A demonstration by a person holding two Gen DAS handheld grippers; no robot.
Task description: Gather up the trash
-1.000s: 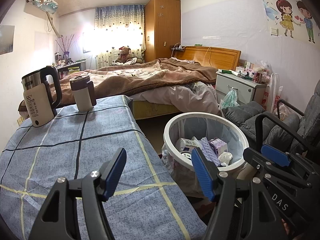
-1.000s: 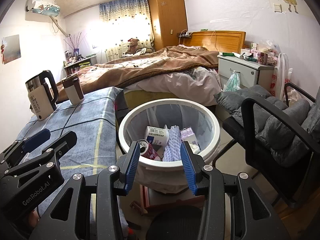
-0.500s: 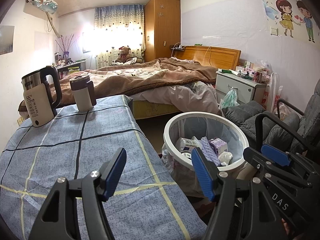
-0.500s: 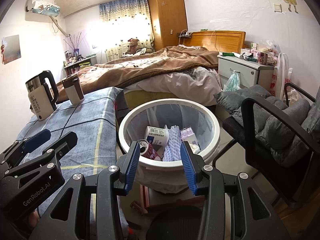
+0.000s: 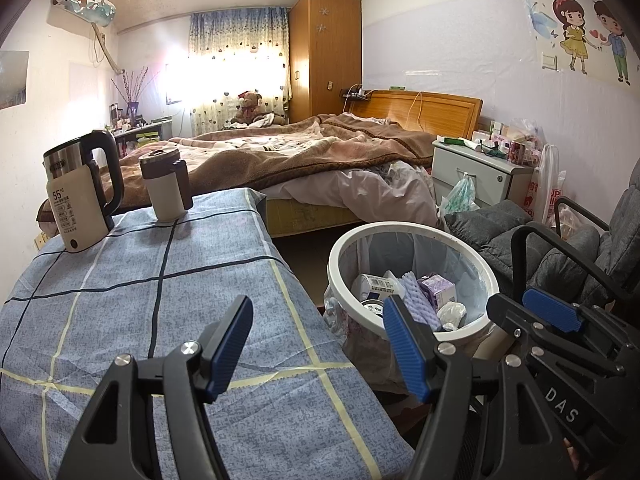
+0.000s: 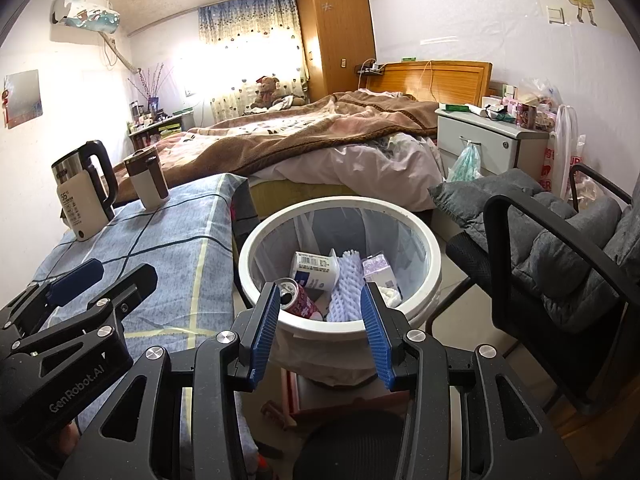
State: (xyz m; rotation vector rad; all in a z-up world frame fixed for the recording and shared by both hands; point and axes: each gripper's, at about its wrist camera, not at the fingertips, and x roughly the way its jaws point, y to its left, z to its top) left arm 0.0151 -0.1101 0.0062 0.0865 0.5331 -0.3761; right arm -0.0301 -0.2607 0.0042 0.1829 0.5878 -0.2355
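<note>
Bedroom table point(image 5: 120, 300) bears a kettle point(image 5: 78, 196) marked "55°C"; both hand-held grippers, "GenRobot.AI" point(image 6: 320, 326) and "DAS" point(image 5: 316, 344), gape empty.

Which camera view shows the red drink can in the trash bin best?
The right wrist view: the red can lies open to sight inside the white bin. In the left wrist view only its top shows, behind the bin rim and a blue pad.

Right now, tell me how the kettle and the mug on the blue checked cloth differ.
The kettle is taller, with a steel body and a black loop handle; the mug is shorter, cream below and brown above. The kettle has a cream panel printed with "55" leaning against it; the mug is bare. The kettle is nearer the wall, the mug nearer the bed. Both stand upright on the cloth.
</note>
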